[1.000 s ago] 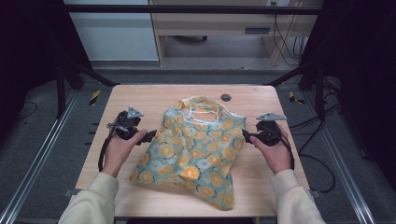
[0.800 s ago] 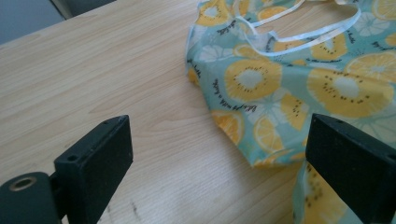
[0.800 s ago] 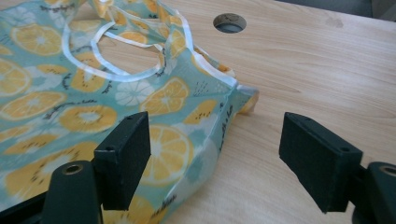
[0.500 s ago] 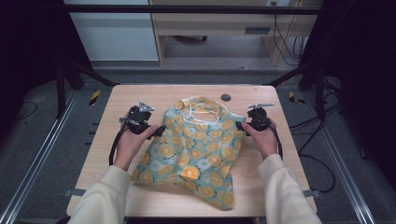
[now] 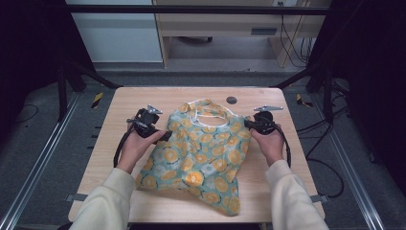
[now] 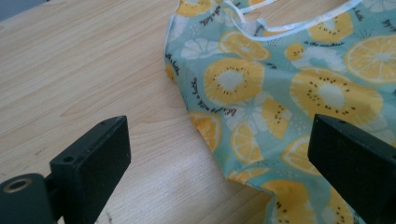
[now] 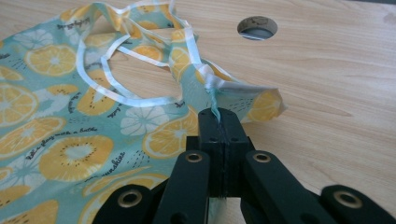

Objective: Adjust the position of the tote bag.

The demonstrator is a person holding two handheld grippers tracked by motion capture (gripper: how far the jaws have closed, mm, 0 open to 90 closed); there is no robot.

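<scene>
A teal cloth bag [image 5: 201,148] printed with orange slices lies spread on the wooden table [image 5: 124,103], its white-trimmed handles [image 5: 203,109] at the far end. My right gripper [image 5: 249,123] is shut on the bag's right edge; in the right gripper view its jaws pinch a fold of the bag [image 7: 212,93]. My left gripper [image 5: 166,137] sits at the bag's left edge, open. In the left gripper view the jaws stand wide apart, the bag [image 6: 280,93] reaching between them with its edge near the middle.
A round hole [image 5: 231,100] in the table lies just beyond the bag, also seen as the hole [image 7: 257,27] in the right gripper view. Metal frame rails [image 5: 38,158] run along both table sides. Cables trail from each gripper.
Both hands have moved inward and forward to the bag's upper edges. The right gripper has closed on the bag's right edge; the left has reached the left edge.
</scene>
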